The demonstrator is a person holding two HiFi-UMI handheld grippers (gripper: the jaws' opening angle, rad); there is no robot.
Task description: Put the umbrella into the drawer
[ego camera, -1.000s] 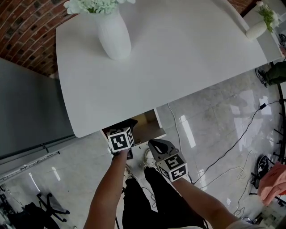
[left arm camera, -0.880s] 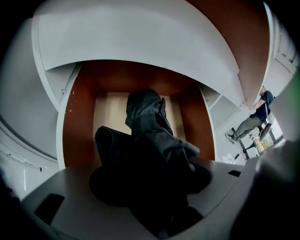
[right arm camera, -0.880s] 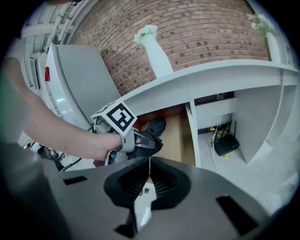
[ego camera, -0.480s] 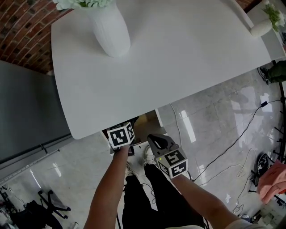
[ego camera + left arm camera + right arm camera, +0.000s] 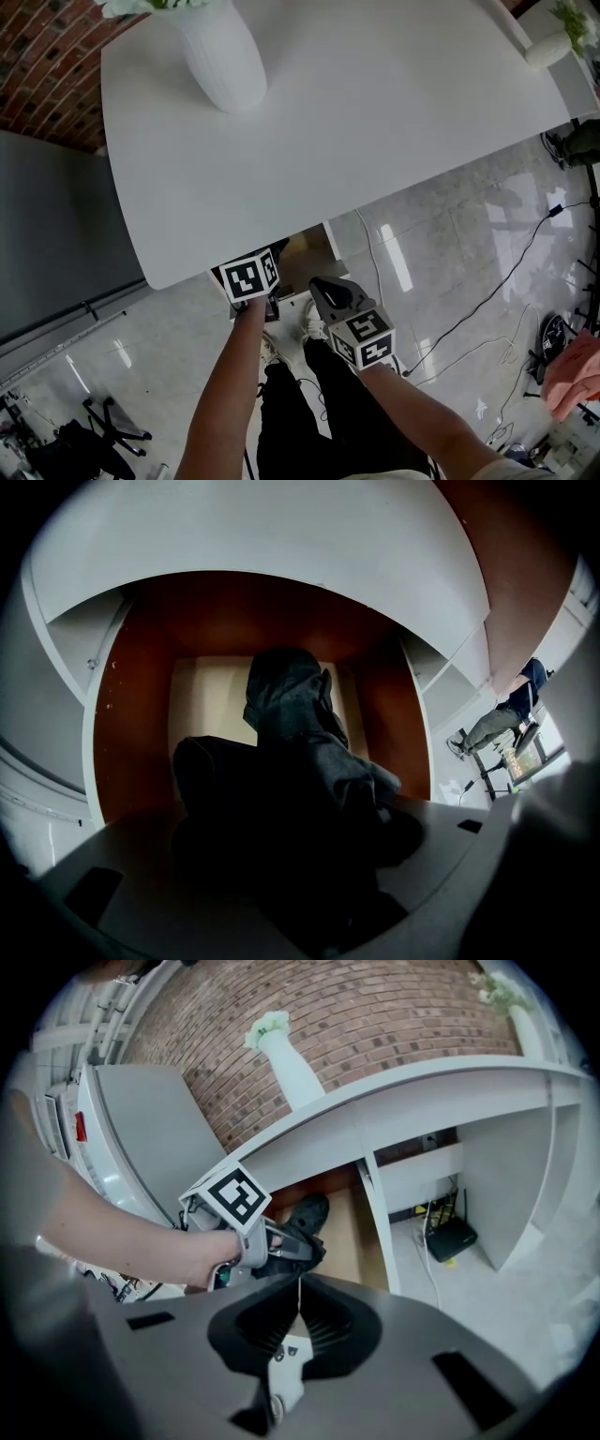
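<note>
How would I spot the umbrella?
Find the big white table, then look under its near edge, where a drawer is pulled open. Over the drawer's pale wood is the umbrella: a folded, crumpled black bundle between the opening jaws of the left gripper, the only dark cloth thing there.

Studio-like room, brick wall (image 5: 37, 56), white desk (image 5: 375, 122), floor cables (image 5: 497, 291) (flower vase (image 5: 220, 56) too)

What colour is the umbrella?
Black to dark grey; the umbrella shows best in the left gripper view.

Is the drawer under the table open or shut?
Open: the drawer sticks out past the tabletop edge, wooden floor showing, umbrella poking in.
</note>
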